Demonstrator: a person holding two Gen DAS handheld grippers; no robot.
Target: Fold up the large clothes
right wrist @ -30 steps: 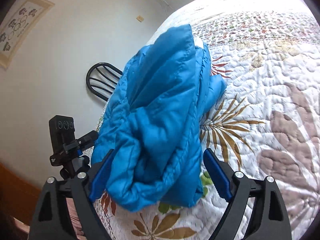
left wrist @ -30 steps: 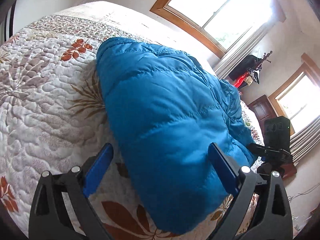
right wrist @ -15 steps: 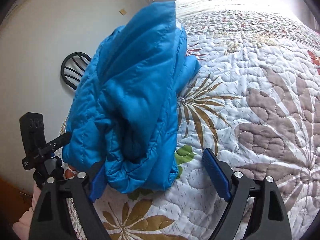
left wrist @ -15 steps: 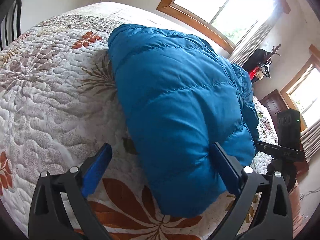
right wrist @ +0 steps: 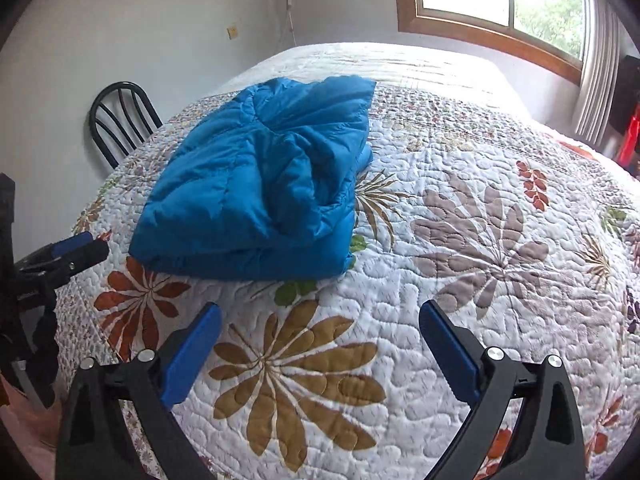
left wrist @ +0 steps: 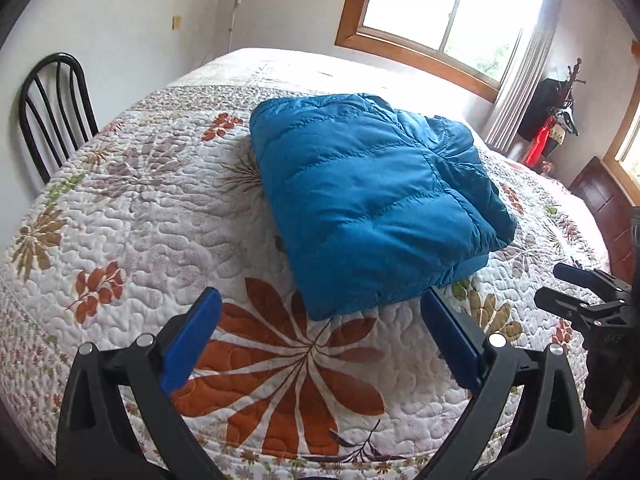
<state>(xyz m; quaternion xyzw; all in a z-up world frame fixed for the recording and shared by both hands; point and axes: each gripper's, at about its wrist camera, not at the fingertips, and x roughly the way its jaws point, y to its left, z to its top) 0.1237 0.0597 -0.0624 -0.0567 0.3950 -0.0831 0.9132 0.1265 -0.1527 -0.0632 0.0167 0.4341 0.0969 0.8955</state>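
A blue puffer jacket (left wrist: 368,204) lies folded into a thick bundle on the flowered quilt of the bed (left wrist: 132,208). My left gripper (left wrist: 320,312) hangs open just short of the jacket's near edge, nothing between its blue pads. In the right wrist view the same jacket (right wrist: 264,188) lies further off to the upper left. My right gripper (right wrist: 320,320) is above bare quilt (right wrist: 480,240), its jaws opening wide and empty. The right gripper also shows at the right edge of the left wrist view (left wrist: 576,288), and the left gripper shows at the left edge of the right wrist view (right wrist: 76,252).
A black metal chair (left wrist: 56,112) stands by the wall left of the bed. Windows with wooden frames (left wrist: 440,12) are behind the bed. A coat stand with dark and red items (left wrist: 552,120) is at the right. The bed's near edge runs just below both grippers.
Both grippers pulled back and up from the jacket; it was between their fingers, now it lies free ahead of them. The views swung so the whole bundle shows.
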